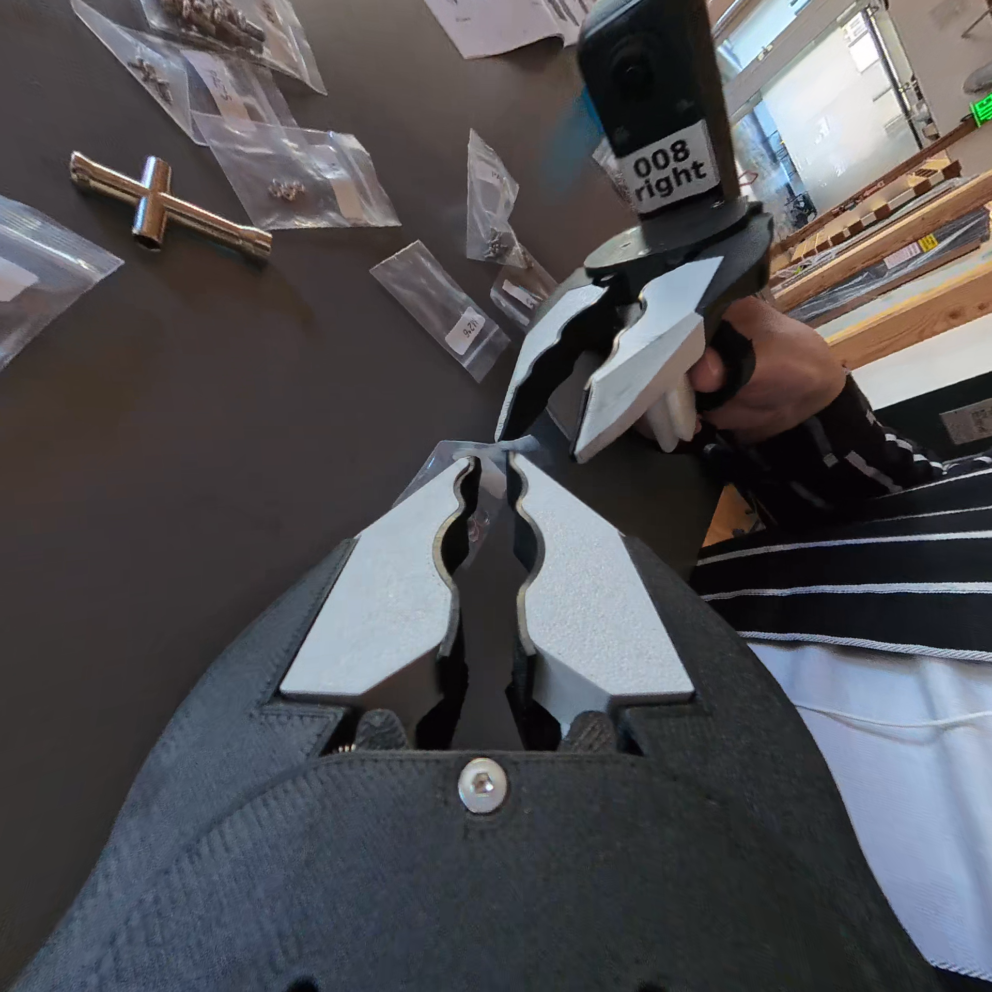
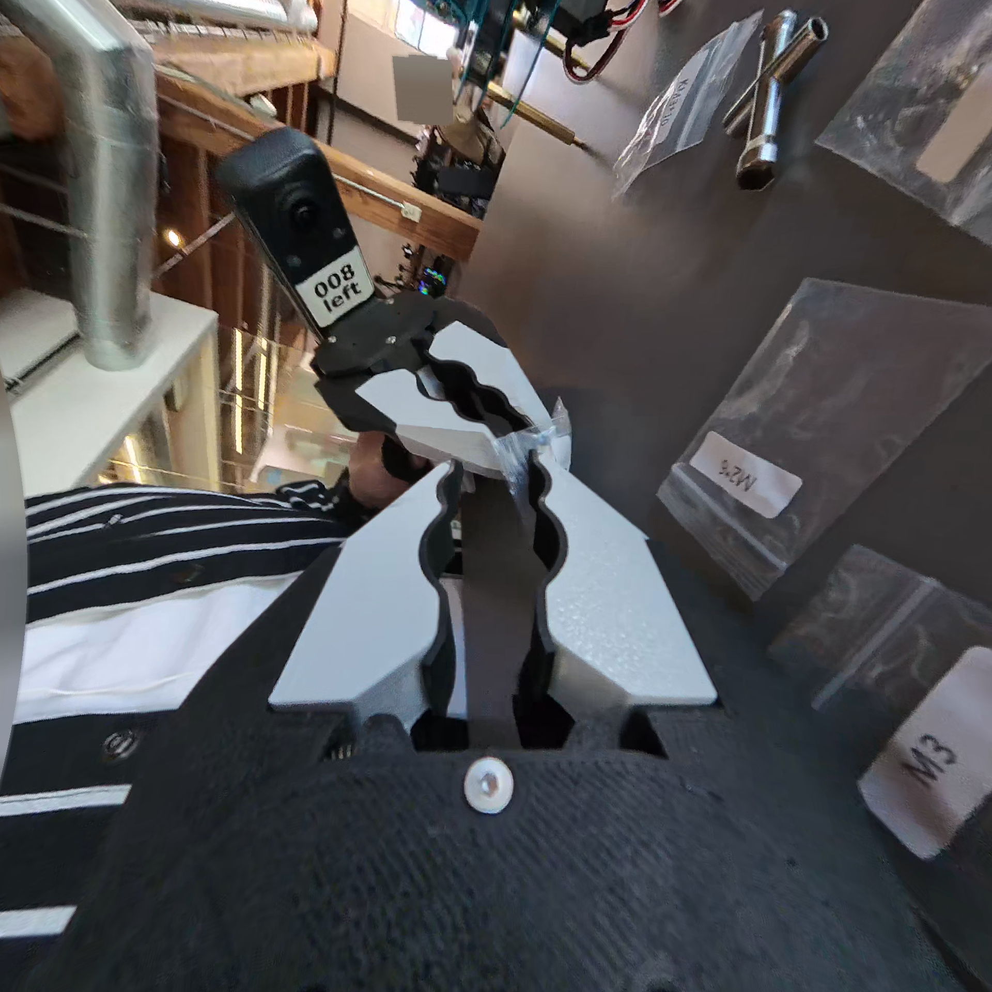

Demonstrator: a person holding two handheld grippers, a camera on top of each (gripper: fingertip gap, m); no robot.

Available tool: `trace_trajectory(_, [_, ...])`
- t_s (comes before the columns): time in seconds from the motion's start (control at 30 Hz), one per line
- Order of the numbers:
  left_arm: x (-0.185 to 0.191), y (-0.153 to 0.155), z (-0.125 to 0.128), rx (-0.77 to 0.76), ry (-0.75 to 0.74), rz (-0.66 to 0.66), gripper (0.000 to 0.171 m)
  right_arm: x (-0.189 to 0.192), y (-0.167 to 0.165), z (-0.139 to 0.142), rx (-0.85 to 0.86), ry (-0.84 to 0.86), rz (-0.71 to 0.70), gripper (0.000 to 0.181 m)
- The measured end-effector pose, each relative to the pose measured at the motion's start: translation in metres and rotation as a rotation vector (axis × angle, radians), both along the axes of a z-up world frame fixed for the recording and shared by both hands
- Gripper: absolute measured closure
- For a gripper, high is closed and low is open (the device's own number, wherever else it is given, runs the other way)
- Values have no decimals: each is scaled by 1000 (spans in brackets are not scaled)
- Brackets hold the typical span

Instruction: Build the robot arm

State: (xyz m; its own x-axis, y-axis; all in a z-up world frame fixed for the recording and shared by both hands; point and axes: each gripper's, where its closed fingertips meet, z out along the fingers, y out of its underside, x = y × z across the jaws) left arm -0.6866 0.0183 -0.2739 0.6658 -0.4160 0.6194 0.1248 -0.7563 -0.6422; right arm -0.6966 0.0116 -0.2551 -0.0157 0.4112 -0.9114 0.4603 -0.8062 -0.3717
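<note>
My left gripper (image 1: 491, 467) is shut on a small clear plastic bag (image 1: 494, 480) with a white label and tiny metal parts inside, held just above the dark table (image 1: 161, 429). My right gripper (image 1: 542, 445) comes in from the upper right, open, with one fingertip (image 1: 510, 429) touching the bag's twisted top edge. In the right wrist view my right gripper (image 2: 491, 464) stands open around that bag (image 2: 512, 456), which sticks out of the left gripper (image 2: 529, 429) facing it.
A cross-shaped metal socket wrench (image 1: 166, 201) lies at the upper left, also seen in the right wrist view (image 2: 773, 107). Several clear labelled bags of small hardware (image 1: 300, 177) (image 2: 805, 429) lie scattered on the table. Papers (image 1: 510, 21) lie at the far edge. A striped sleeve (image 1: 859, 563) is on the right. Less than 4 cm separates the two grippers' tips.
</note>
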Motion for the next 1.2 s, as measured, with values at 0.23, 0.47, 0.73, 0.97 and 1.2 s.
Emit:
trace_trajectory(0.23, [-1,5,-2,-30,-19,7,171,11,-9,-14,175,-69,161,161])
trace_trajectory(0.47, [2,-1,1,-67,-59,-39,159,14,-14,-19,277,-85,231,164])
trace_trajectory(0.73, [3,-19,1,7,179,-112,141,9,-6,-10,129,-39,154,166])
trace_trajectory(0.97, [11,-18,-5,51,293,-127,147,6,-10,-6,83,-18,159,169])
trace_trajectory(1.2, [12,-22,-8,32,195,-152,156,5,-9,-9,94,-33,154,173])
